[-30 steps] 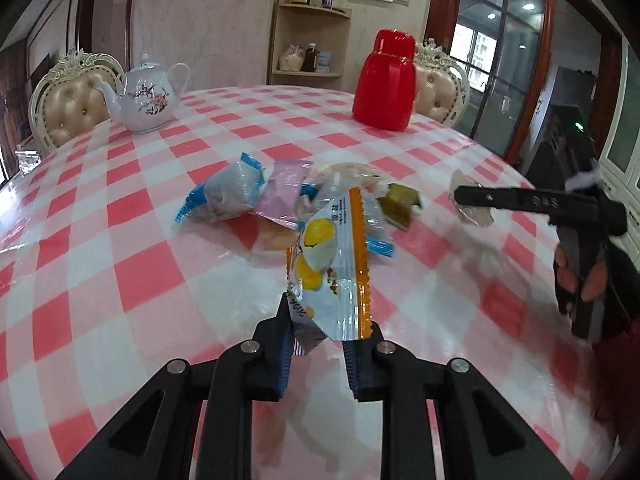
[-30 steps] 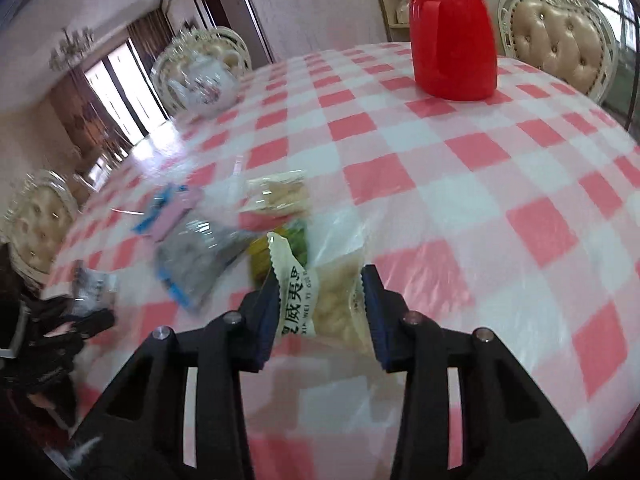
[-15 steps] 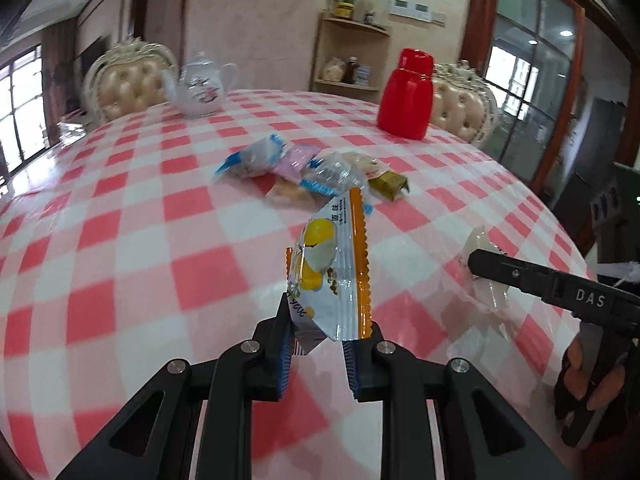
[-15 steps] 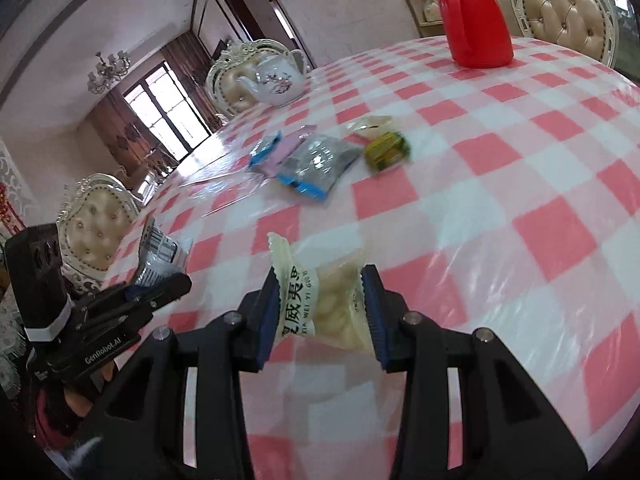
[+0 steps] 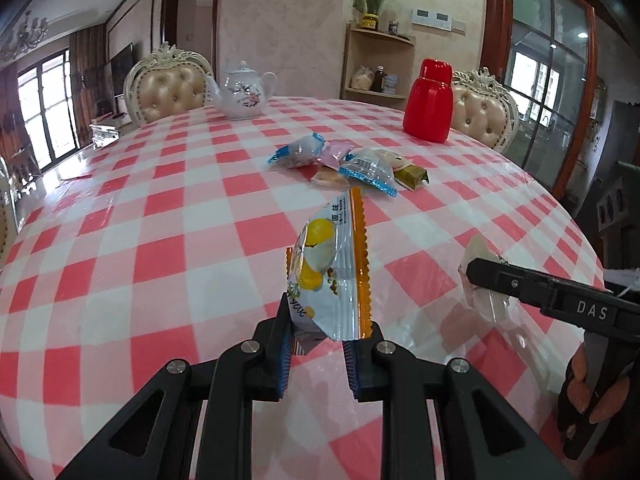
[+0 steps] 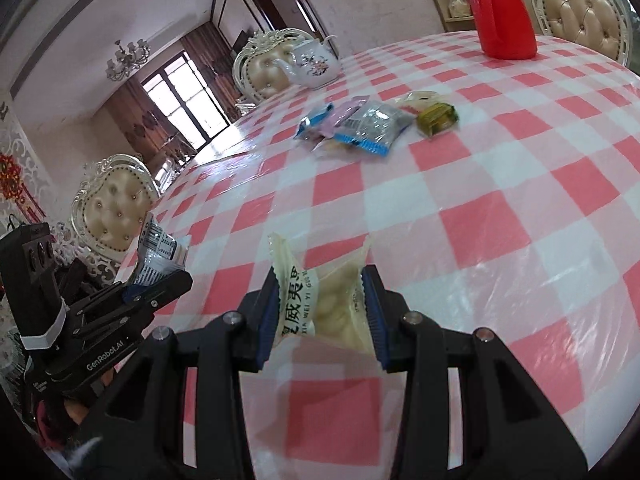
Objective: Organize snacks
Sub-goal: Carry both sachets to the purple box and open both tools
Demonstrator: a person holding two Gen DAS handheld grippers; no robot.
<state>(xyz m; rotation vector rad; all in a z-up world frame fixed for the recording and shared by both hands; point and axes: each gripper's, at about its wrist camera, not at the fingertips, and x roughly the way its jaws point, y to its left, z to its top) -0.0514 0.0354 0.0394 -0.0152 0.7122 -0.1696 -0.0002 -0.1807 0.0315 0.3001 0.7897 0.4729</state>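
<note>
Two snack packets are up off the table, one in each gripper. Nearest in the left wrist view, the left gripper (image 5: 318,338) is nearly closed, its blue pads pinching the bottom edge of a silver and orange packet (image 5: 334,270) printed with yellow balls, so that the packet stands upright above the checked tablecloth (image 5: 160,240). The right gripper (image 6: 322,306) stands a little wider because its load is plumper: a pale cream packet (image 6: 320,296) with black lettering, squeezed across its middle between both pads. Each gripper also shows at the edge of the other's view, so the two are held side by side near the table's edge, probably so the packets can be set down apart from the rest. Farther in, the remaining snacks (image 5: 348,162) lie in a loose, overlapping heap at mid-table, not yet sorted. Beyond them stand a red jug (image 5: 428,102) and a white teapot (image 5: 242,94), well clear of the heap.
</note>
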